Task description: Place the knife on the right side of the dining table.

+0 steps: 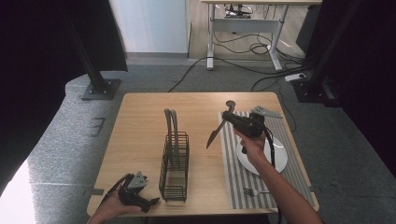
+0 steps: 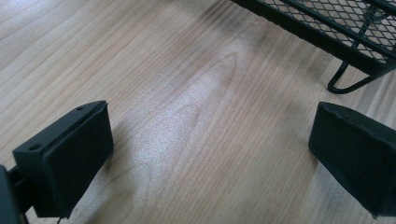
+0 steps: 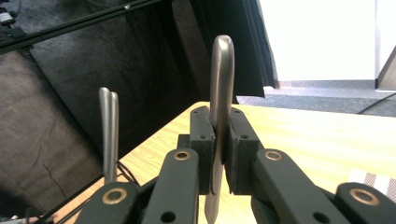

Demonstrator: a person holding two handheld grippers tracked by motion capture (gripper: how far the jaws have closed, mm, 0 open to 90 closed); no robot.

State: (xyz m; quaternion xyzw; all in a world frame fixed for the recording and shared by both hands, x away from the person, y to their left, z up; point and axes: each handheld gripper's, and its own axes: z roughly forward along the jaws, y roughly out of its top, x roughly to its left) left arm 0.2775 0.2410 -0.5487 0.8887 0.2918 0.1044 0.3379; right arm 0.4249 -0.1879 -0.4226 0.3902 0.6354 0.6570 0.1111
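Left gripper [image 1: 154, 200]: idle near me, jaws wide, empty.
Right gripper [image 1: 226, 116]: I've clamped the knife [image 1: 215, 133].
Knife axis: blade slants down, seemingly toward the basket [image 1: 175, 161], leftward.

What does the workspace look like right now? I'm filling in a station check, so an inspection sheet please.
Surface: wooden table, striped placemat.
Job's things: knife, blade down; wire caddy with two utensil handles.
Clutter: plate, fork on placemat.
Grippers: right gripper shut on knife; left gripper open, low over table.
Cables: several on the floor behind.
Surroundings: grey carpet, black curtains, desk frame.
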